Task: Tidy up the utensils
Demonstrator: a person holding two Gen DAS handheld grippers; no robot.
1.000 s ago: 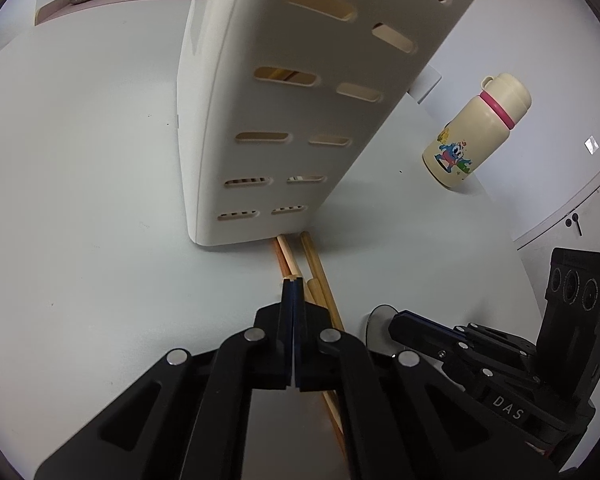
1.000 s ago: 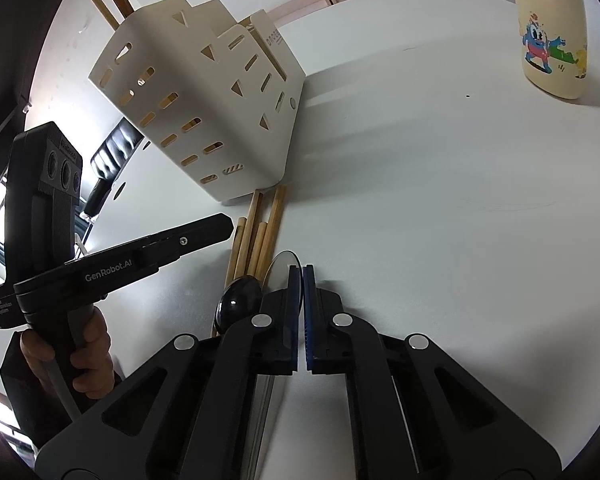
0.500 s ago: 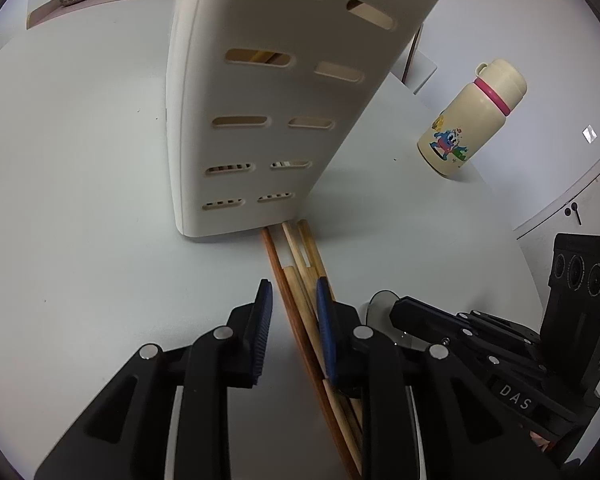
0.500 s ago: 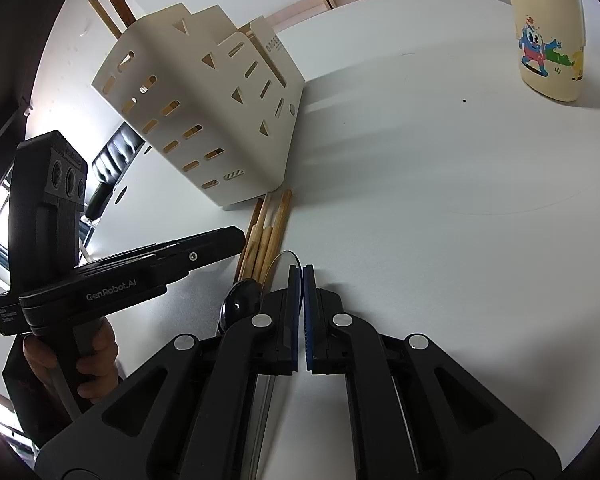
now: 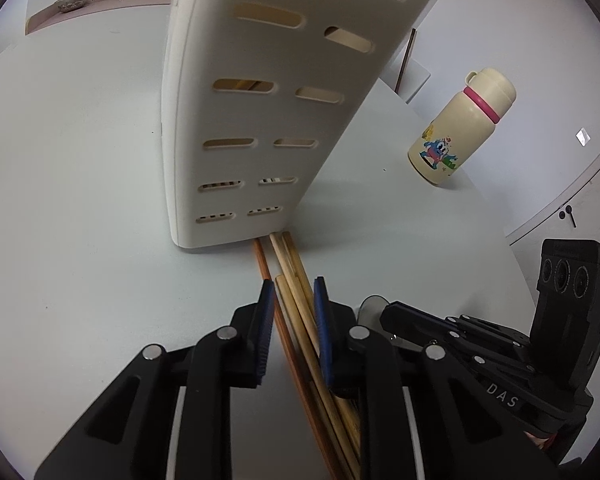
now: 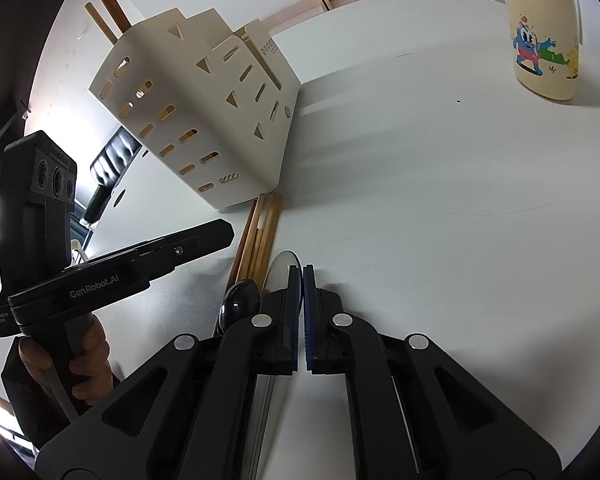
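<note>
Four wooden chopsticks (image 5: 296, 300) lie side by side on the white worktop (image 5: 80, 200), their far ends touching the foot of one cream slotted utensil holder (image 5: 260, 120) straight ahead of the jaws. The left gripper (image 5: 291, 300) is held low and level, jaws released, straddling the chopsticks without pinching them. The right gripper (image 6: 301, 280) sits just right of the bundle, jaws clenched on nothing. Two spoons (image 6: 240, 304) rest just left of its jaws. One cartoon-printed bottle (image 5: 456, 128) stands well off to the right.
</note>
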